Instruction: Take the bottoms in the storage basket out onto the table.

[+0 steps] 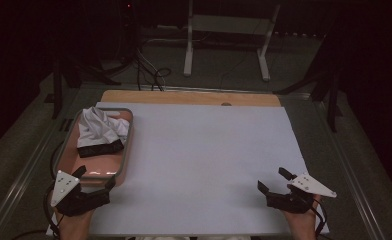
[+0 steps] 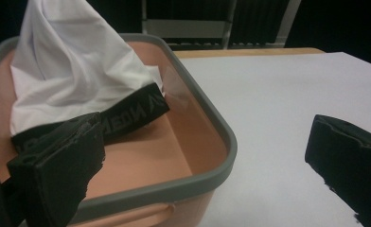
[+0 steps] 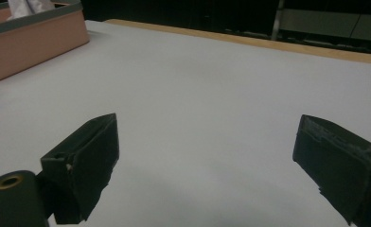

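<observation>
My left tongs [image 1: 95, 176] and right tongs [image 1: 275, 180] are both matte black, each with two chunky wedge-shaped jaws whose edges look rough and chipped up close. On top of each I see a pale grey three-cornered plate dotted with small dark screw holes, and a thin black cable trails from the back of each one beside my bare hands. In the right gripper view, a dark round post with a brass-coloured ring on its top stands beside one jaw.
</observation>
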`<move>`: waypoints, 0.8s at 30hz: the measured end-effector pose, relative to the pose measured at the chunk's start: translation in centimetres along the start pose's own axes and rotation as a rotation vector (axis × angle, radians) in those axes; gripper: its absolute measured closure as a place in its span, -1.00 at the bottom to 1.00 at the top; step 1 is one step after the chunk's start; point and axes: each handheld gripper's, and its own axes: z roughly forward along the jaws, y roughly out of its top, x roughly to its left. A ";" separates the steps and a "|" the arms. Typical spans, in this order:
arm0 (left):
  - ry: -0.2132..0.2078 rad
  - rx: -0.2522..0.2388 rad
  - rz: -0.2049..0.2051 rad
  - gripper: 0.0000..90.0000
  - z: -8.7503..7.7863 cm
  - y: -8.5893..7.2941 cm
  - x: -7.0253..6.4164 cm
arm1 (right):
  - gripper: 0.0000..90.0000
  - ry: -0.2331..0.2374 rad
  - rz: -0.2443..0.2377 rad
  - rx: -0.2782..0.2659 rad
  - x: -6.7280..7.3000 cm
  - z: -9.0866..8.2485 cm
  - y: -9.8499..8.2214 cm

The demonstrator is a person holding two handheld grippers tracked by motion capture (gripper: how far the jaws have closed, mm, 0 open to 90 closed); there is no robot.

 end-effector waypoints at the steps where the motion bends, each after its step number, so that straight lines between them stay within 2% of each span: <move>1: -0.004 -0.007 -0.002 -1.00 -0.1 0.5 0.0 | -0.82 0.001 0.001 -0.003 0.0 0.0 0.0; 4: -0.012 -0.015 -0.008 -1.00 -0.3 1.1 0.0 | -0.82 0.001 -0.005 -0.002 0.0 0.0 0.1; 6: -0.011 -0.017 -0.001 -1.00 -0.3 1.5 0.1 | -0.82 -0.006 -0.040 0.004 0.2 0.0 0.3; 8: -0.010 -0.018 -0.001 -1.00 -0.3 1.7 0.2 | -0.82 -0.008 -0.056 0.005 0.3 -0.1 0.3; 12: -0.018 -0.020 -0.006 -1.00 -0.3 2.3 0.5 | -0.82 0.002 -0.064 0.004 0.4 -0.1 0.3; 15: -0.006 -0.029 0.023 -1.00 -0.2 2.7 0.6 | -0.82 -0.002 -0.052 0.002 0.3 -0.1 0.1; 17: -0.013 -0.033 0.022 -1.00 -0.2 3.1 0.8 | -0.82 -0.002 -0.034 0.001 0.2 -0.1 0.1; 18: -0.024 -0.021 0.001 -1.00 -0.1 3.7 1.1 | -0.82 0.002 -0.024 -0.001 0.1 -0.1 0.0; 19: -0.024 -0.021 0.001 -1.00 -0.1 3.7 1.1 | -0.82 0.002 -0.024 -0.001 0.1 -0.1 0.0; 21: -0.039 -0.003 -0.027 -1.00 0.0 4.3 1.4 | -0.82 0.000 -0.015 -0.005 0.0 0.0 -0.1; 24: -0.037 0.008 -0.023 -1.00 0.1 5.0 1.8 | -0.82 0.001 -0.013 -0.007 0.1 -0.1 -0.1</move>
